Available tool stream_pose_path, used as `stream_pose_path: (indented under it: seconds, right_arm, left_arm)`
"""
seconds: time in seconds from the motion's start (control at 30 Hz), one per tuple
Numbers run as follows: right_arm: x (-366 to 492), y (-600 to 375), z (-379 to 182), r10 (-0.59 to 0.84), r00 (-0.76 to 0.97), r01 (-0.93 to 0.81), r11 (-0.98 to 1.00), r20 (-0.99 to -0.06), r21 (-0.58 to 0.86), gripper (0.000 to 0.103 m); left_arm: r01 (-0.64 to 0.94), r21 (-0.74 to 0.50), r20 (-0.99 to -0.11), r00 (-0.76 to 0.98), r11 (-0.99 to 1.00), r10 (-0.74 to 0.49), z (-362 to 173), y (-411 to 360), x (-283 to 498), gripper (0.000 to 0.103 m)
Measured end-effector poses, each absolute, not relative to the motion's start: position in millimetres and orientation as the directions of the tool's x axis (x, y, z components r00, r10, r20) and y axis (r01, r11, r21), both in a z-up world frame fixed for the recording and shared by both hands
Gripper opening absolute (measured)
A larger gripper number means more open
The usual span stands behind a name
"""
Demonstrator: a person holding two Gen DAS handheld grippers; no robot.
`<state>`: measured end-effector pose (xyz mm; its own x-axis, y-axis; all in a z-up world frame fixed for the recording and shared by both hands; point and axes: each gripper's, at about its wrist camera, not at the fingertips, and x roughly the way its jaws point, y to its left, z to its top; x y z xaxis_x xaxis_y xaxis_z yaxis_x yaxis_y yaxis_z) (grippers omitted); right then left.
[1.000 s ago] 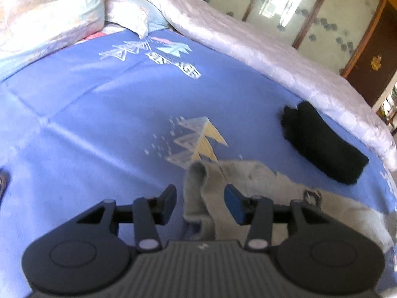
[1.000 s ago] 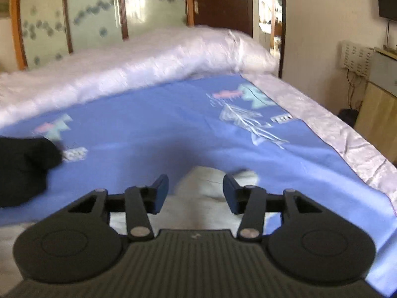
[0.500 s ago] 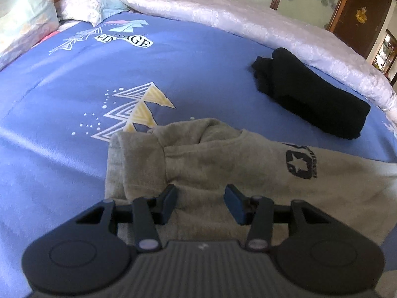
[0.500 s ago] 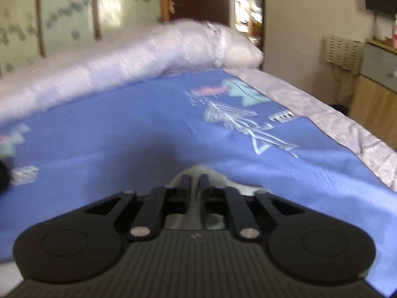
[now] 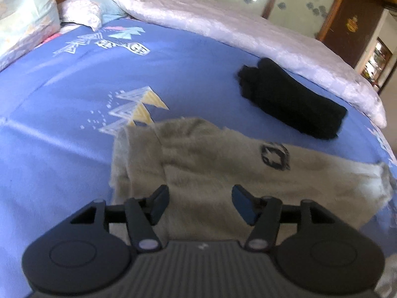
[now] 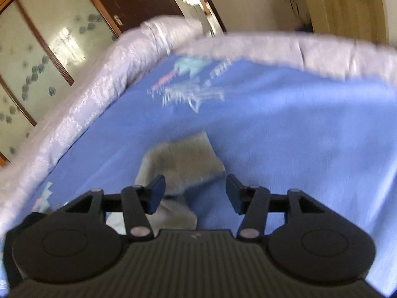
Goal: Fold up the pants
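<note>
Grey sweatpants (image 5: 218,164) with a black star logo (image 5: 275,155) lie folded lengthwise on the blue bedsheet (image 5: 74,94). My left gripper (image 5: 199,202) is open and empty, hovering just above the near part of the pants. In the right wrist view a grey cuff end of the pants (image 6: 183,159) lies on the sheet, its tip folded. My right gripper (image 6: 194,193) is open and empty, just above and behind that cuff. The right view is blurred by motion.
A folded black garment (image 5: 292,101) lies beyond the pants at the right. A rolled white quilt (image 5: 235,24) runs along the far side of the bed. Pillows (image 5: 27,17) sit at the far left. The bed edge (image 6: 322,49) and a wooden cabinet show behind.
My right gripper was shut on the grey cuff half a second ago; now it is open and the cuff lies on the sheet. My left gripper stayed open and its view drew back slightly.
</note>
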<state>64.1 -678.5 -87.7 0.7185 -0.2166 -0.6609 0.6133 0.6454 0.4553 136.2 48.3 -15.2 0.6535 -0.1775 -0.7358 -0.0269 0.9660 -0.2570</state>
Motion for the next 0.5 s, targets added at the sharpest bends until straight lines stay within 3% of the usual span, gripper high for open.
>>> stream_pose_path:
  seconds: [0.03, 0.07, 0.17, 0.27, 0.4, 0.5]
  right_arm:
    - [64, -675, -93, -0.185, 0.713, 0.612, 0.635, -0.676, 0.472, 0.055]
    - [66, -672, -98, -0.161, 0.708, 0.608, 0.634, -0.687, 0.478, 0.047]
    - [80, -659, -99, -0.172, 0.695, 0.601, 0.672, -0.699, 0.432, 0.011]
    - [93, -648, -95, -0.234, 0.673, 0.603, 0.723, -0.702, 0.337, 0.009]
    - [83, -645, -81, -0.513, 0.606, 0.718, 0.682, -0.608, 0.142, 0.009]
    - [89, -652, -95, -0.492, 0.533, 0.719, 0.692, -0.688, 0.062, 0.012]
  left_arm:
    - [-0.016, -0.253, -0.741, 0.646, 0.967, -0.183, -16, 44, 133, 0.058]
    - [-0.001, -0.244, -0.747, 0.638, 0.970, -0.187, -18, 38, 129, 0.058]
    - [0.035, -0.194, -0.771, 0.613, 0.980, -0.175, -32, 21, 123, 0.058]
    - [0.041, -0.163, -0.790, 0.594, 0.986, -0.155, -44, 13, 127, 0.060]
    - [0.065, -0.159, -0.782, 0.601, 0.985, -0.166, -47, 11, 129, 0.069]
    - [0.083, -0.142, -0.777, 0.608, 0.986, -0.163, -48, 7, 127, 0.073]
